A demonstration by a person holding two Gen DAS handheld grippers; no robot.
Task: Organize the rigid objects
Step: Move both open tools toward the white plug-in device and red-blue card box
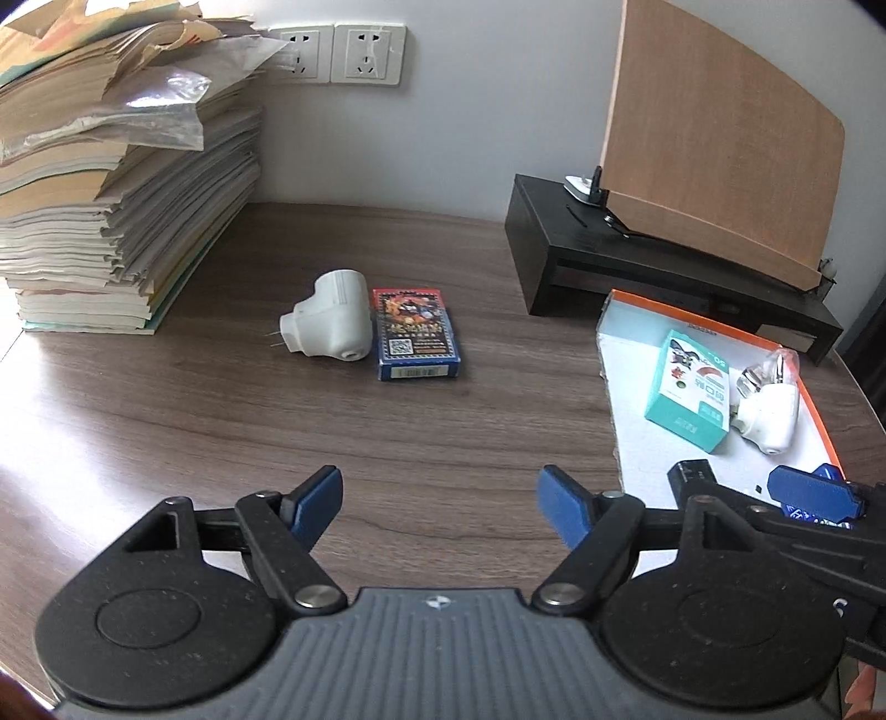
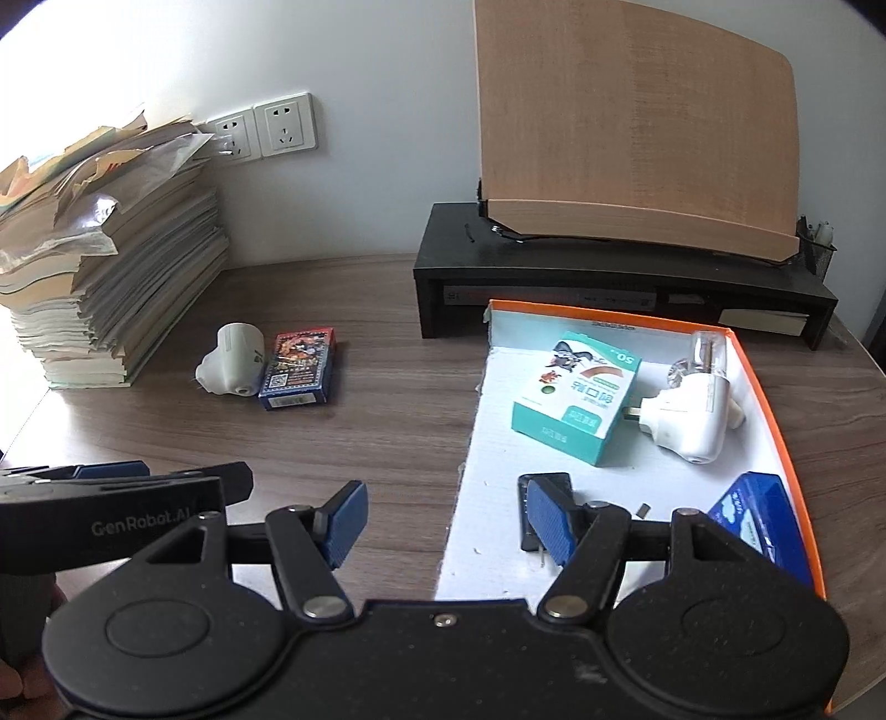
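Note:
On the brown table lie a white plug adapter [image 1: 326, 324] and, touching its right side, a red and blue card box [image 1: 415, 340]. My left gripper [image 1: 440, 507] is open and empty, short of both. To the right is a white tray with an orange rim [image 2: 498, 443]. It holds a teal box [image 2: 576, 399], a second white plug adapter [image 2: 686, 421], a blue box [image 2: 758, 520] and a small black block [image 2: 545, 487]. My right gripper [image 2: 448, 520] is open over the tray's left edge, with nothing between its pads; its right finger partly hides the black block.
A tall stack of books [image 1: 111, 194] stands at the back left. Two wall sockets [image 1: 332, 52] are behind it. A black desk riser [image 1: 609, 249] carrying a leaning wooden board [image 1: 720, 138] runs along the back right, just behind the tray.

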